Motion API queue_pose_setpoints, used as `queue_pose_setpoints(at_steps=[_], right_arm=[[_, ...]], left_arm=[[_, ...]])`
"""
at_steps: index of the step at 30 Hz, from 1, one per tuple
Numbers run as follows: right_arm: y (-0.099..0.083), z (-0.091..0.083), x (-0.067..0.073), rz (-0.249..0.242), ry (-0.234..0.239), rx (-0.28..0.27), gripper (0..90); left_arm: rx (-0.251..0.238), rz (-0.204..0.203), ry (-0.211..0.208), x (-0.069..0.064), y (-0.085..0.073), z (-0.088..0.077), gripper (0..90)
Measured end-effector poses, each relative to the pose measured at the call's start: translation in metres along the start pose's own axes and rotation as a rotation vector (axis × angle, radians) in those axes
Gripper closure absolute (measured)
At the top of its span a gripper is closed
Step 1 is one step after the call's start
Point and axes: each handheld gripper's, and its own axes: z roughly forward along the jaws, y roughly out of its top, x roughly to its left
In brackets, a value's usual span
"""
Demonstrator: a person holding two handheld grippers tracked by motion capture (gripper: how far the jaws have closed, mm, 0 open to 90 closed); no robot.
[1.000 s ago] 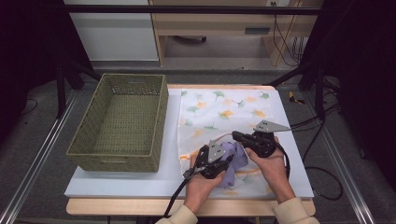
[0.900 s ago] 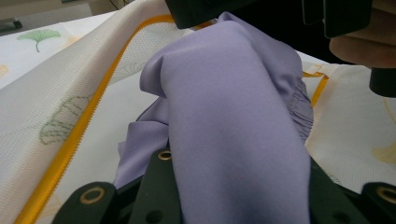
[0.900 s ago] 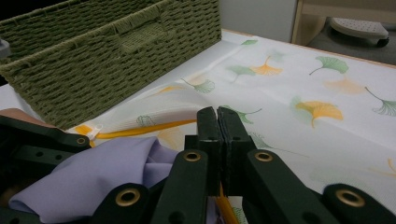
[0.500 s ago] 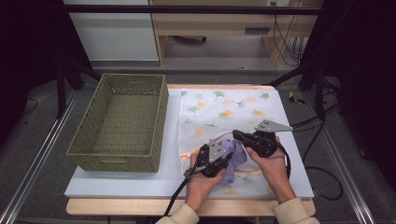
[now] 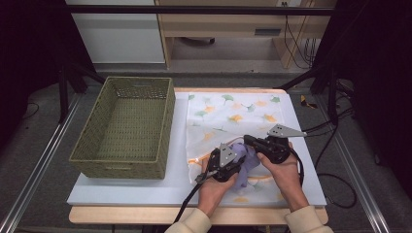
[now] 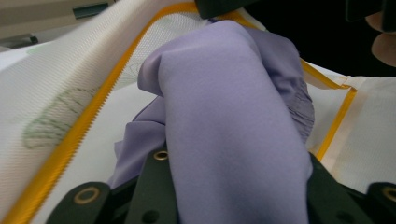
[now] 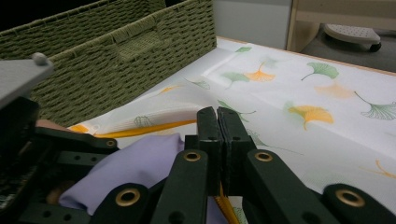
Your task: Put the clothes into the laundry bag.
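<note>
While clamped: one lilac garment (image 6: 233, 121), two grippers.

A bundle of lilac cloth (image 6: 233, 126) is seen rising between the two black jaws of the left claw (image 6: 233, 196), whose jaws have just been opening a little while the cloth is still pressed between them. The cloth is bunched and folded, and its upper end is pushed into the mouth of a white mesh bag (image 6: 70, 93). The bag's opening is edged by an orange zipper band (image 6: 107, 88), which is run diagonally past the cloth on the left and again on the right. A faint green leaf print is visible on the mesh. At the upper right corner, fingertips (image 6: 383, 44) are seen against a dark background.
</note>
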Motion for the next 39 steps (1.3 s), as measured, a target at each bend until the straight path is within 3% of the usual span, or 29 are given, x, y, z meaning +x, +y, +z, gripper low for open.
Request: queue_pose_setpoints(at_steps=[8,13,17,24,28,33,39], right_arm=[[0.0,0.0,-0.001,0.008,-0.001,0.002,89.0],[0.0,0.0,0.0,0.003,-0.001,0.004,88.9],[0.0,0.001,0.0,0.006,-0.003,0.01,88.9],[0.0,0.001,0.0,0.004,-0.014,0.012,88.9],[-0.001,0.002,0.0,0.013,-0.007,0.01,88.9],[0.001,0.002,0.004,0.002,0.003,0.009,88.9],[0.003,0.0,0.008,-0.006,0.007,0.006,88.9]], left_arm=[[-0.02,-0.025,-0.02,0.008,-0.003,-0.001,39.2],[-0.039,-0.01,-0.019,0.01,0.0,-0.01,29.6],[-0.062,-0.023,-0.045,0.012,0.004,-0.018,23.9],[-0.124,-0.016,-0.062,0.009,0.009,-0.032,24.4],[-0.125,0.028,-0.025,0.003,0.011,-0.039,33.6],[-0.152,-0.018,-0.039,0.003,0.013,-0.047,36.4],[-0.159,-0.046,-0.022,0.005,0.014,-0.059,42.1]])
